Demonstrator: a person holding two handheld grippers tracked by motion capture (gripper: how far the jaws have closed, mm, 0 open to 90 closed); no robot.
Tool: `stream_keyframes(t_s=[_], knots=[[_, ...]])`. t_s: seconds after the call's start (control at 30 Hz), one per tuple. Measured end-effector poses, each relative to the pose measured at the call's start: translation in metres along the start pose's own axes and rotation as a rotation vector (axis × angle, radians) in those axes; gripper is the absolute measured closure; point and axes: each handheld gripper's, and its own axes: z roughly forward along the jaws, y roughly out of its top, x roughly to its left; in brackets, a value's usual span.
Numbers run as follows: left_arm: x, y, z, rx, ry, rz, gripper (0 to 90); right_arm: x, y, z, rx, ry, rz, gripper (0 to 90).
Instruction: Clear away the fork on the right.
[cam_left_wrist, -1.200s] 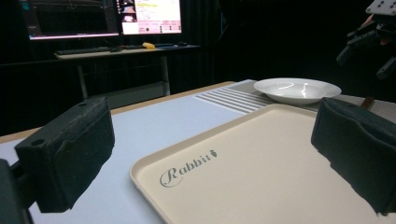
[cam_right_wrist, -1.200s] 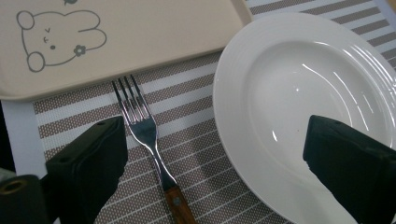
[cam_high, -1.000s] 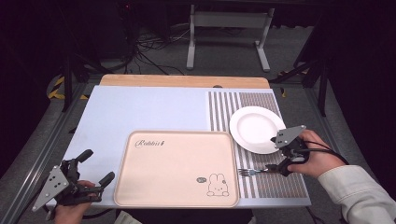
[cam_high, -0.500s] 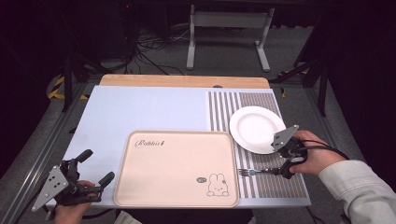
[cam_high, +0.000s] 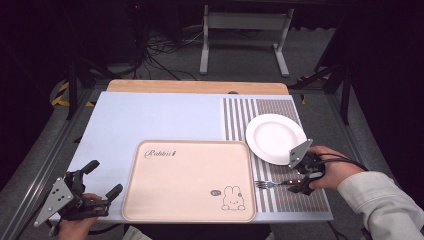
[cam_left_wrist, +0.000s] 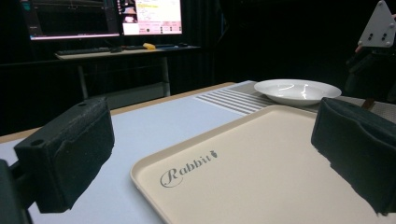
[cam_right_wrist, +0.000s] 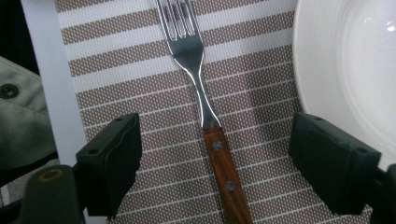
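A fork (cam_high: 271, 184) with a wooden handle lies on the striped placemat (cam_high: 240, 115), tines pointing toward the beige tray (cam_high: 190, 175). My right gripper (cam_high: 298, 183) stands open low over the fork's handle; in the right gripper view the fork (cam_right_wrist: 205, 116) runs up between its jaws (cam_right_wrist: 215, 129), touching neither. A white plate (cam_high: 275, 137) sits just beyond, and its rim (cam_right_wrist: 350, 60) is close to one jaw. At the table's front left corner my left gripper (cam_high: 105, 177) is open and holds nothing, facing across the tray (cam_left_wrist: 261, 158).
The tray bears a "Rabbit" print and a bunny drawing. A pale blue mat (cam_high: 150, 120) covers the left and far part of the table. The plate (cam_left_wrist: 299, 91) and the right gripper (cam_left_wrist: 378, 28) show far off in the left gripper view. Dark stands and cables lie beyond the table.
My right gripper has shifted a little left and down, settling around the fork's handle. The fork, plate, tray and left gripper have not moved.
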Motion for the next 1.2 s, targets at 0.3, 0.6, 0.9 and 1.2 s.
stream_keyframes(t_s=[0.3, 0.6, 0.9, 1.2], knots=[[0.000, 0.000, 0.000, -0.002, 0.000, 0.001, 0.2, -0.002, -0.007, 0.012, 0.023, 0.034, 0.019, 29.3], [0.000, 0.000, 0.001, 0.001, -0.003, 0.002, 0.2, -0.005, -0.011, 0.018, 0.053, 0.047, 0.022, 41.4], [0.000, 0.000, 0.001, 0.003, -0.003, 0.001, 0.1, -0.009, -0.013, 0.023, 0.093, 0.057, -0.036, 63.3], [-0.001, 0.000, 0.001, 0.002, -0.003, 0.006, 0.0, -0.012, -0.014, 0.023, 0.097, 0.064, -0.122, 74.4]])
